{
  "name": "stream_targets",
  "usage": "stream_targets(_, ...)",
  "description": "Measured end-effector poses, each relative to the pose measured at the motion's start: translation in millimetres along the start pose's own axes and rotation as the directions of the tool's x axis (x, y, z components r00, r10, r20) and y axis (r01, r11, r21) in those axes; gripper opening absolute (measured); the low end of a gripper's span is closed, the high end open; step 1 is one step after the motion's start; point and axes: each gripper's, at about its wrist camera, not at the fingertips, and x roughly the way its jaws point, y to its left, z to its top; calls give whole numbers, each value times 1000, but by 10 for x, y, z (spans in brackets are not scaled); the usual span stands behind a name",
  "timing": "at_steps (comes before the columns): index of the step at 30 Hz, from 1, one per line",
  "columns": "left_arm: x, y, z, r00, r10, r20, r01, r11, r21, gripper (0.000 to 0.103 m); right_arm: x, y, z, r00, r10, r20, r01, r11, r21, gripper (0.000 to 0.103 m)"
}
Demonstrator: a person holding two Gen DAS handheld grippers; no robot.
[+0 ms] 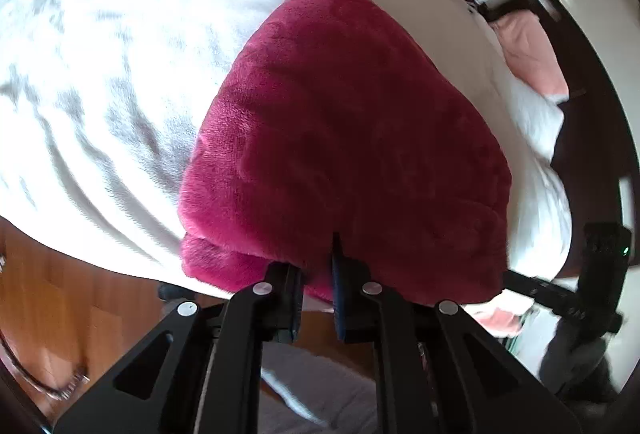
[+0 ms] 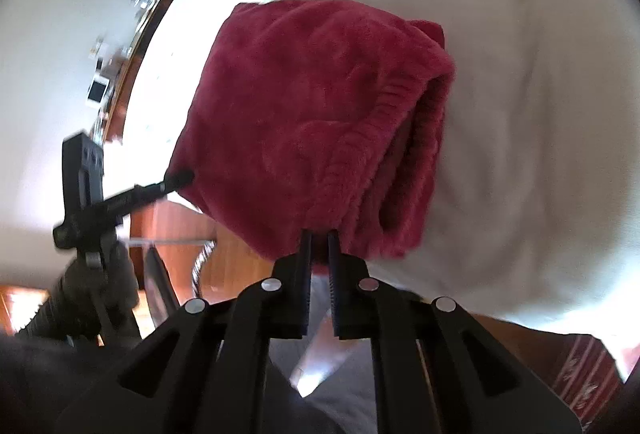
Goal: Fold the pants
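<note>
One bed (image 1: 100, 73) with a white cover bears one pair of dark pink fleece pants (image 1: 340, 137), folded into a thick bundle lying at the near edge of the bed, above a wooden floor (image 1: 60, 314). A pale pink cloth (image 1: 532, 49) lies at the far side of the bed. Two grippers are present. The left gripper (image 1: 320, 266), angled steeply downward, has its jaws drawn nearly together, pinching the near edge of the bundle. The right gripper (image 2: 319, 246), likewise tilted down, is closed on the near edge beside the ribbed waistband (image 2: 384, 137). In the right wrist view the left gripper reaches the bundle's left corner, held by a hand in a dark glove (image 2: 96, 286).
</note>
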Motion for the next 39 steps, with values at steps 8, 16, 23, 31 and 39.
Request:
stream_targets(8, 260, -7, -109, 990, 136, -47, -132, 987, 91, 11, 274, -370, -51, 985, -173, -29, 174, 981, 85, 0)
stream_targets(16, 378, -216, -134, 986, 157, -62, -145, 976, 161, 11, -291, 52, 277, 927, -233, 292, 233, 972, 36, 24)
stream_targets(23, 509, -249, -202, 975, 210, -67, -194, 962, 191, 11, 218, 281, 410, 944, -212, 252, 260, 950, -173, 46)
stream_targets(31, 557, -426, -272, 962, 267, -59, -240, 928, 284, 16, 758, -468, 444, 950, -287, 123, 293, 956, -33, 63)
stream_targets(39, 290, -739, -237, 962, 270, -36, -230, 875, 427, 29, 726, -368, 404, 938, -314, 150, 324, 945, -50, 63)
